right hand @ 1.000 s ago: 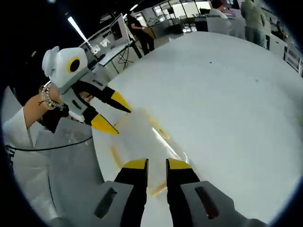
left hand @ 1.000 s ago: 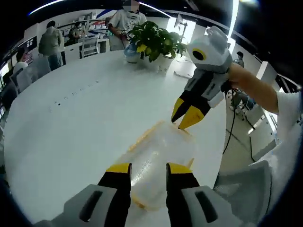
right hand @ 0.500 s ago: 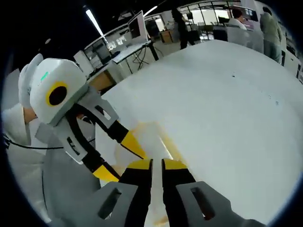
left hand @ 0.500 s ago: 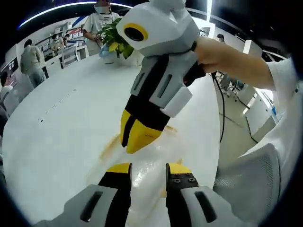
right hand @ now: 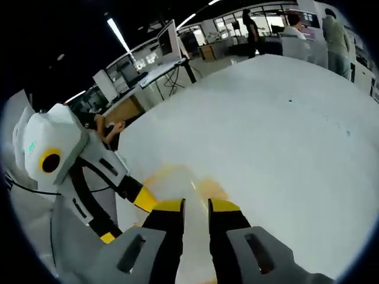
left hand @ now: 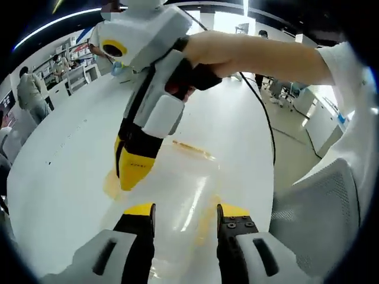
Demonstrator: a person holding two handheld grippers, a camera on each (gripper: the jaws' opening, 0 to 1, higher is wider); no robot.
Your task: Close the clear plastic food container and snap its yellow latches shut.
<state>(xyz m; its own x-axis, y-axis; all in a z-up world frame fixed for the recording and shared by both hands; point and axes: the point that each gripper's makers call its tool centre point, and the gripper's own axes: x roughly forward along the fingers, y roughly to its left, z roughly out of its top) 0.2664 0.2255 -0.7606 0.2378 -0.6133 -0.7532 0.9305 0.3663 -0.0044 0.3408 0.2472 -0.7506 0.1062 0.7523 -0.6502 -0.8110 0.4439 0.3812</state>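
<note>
1. The white surface [left hand: 65,148] carries the clear plastic food container [left hand: 177,189], which lies close to the near edge, just beside the person.
2. In the left gripper view the container's long axis is seen to run straight ahead from the left gripper [left hand: 180,210], whose jaws are held apart and straddle its near end; contact with the walls cannot be told.
3. The right gripper [left hand: 131,174] is seen to come down from above onto the container's left side, its yellow-tipped jaws drawn nearly together, with nothing seen between them, and pointed at the yellow latch [left hand: 111,184] there.
4. In the right gripper view the right gripper [right hand: 194,206] has its jaws almost closed, a thin gap being left, with the container [right hand: 177,177] directly ahead and the left gripper [right hand: 127,216] low at the left.
5. A second yellow latch [left hand: 192,147] lies along the far end, beyond both grippers.
6. The left-side latch is judged the nearer target, and the right gripper is the one placed to press it down.
</note>
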